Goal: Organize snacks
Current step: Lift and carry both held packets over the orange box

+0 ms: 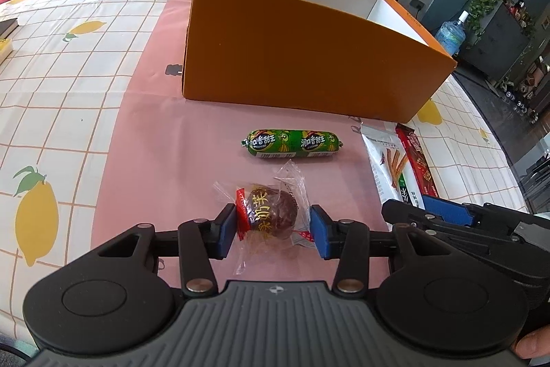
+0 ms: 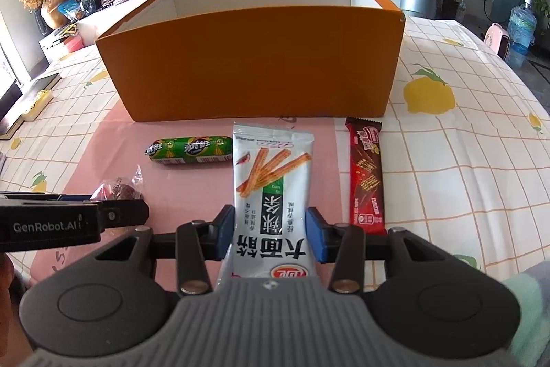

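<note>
Left wrist view shows my left gripper (image 1: pixel 273 229) with its blue pads either side of a dark round sweet in a crinkly clear wrapper (image 1: pixel 271 210): the left pad touches the wrapper, the right pad sits just off its loose edge, so I call these jaws spread, not yet pinching. I judge the sweet light and firm, the film slippery, so the pads should meet on the round body and not on the twisted ends. Right wrist view shows my right gripper (image 2: pixel 270 234) pinching a white foil snack-stick packet (image 2: pixel 271 181) across its lower half; it looks light, soft and crushable, best held gently by the edges. Beyond lie a green plastic-skinned sausage (image 2: pixel 189 149), firm and likely slick, and a red-brown wrapped bar (image 2: pixel 366 174), with the open orange cardboard box (image 2: pixel 254 64) behind them on the pink mat (image 1: pixel 165 153).
</note>
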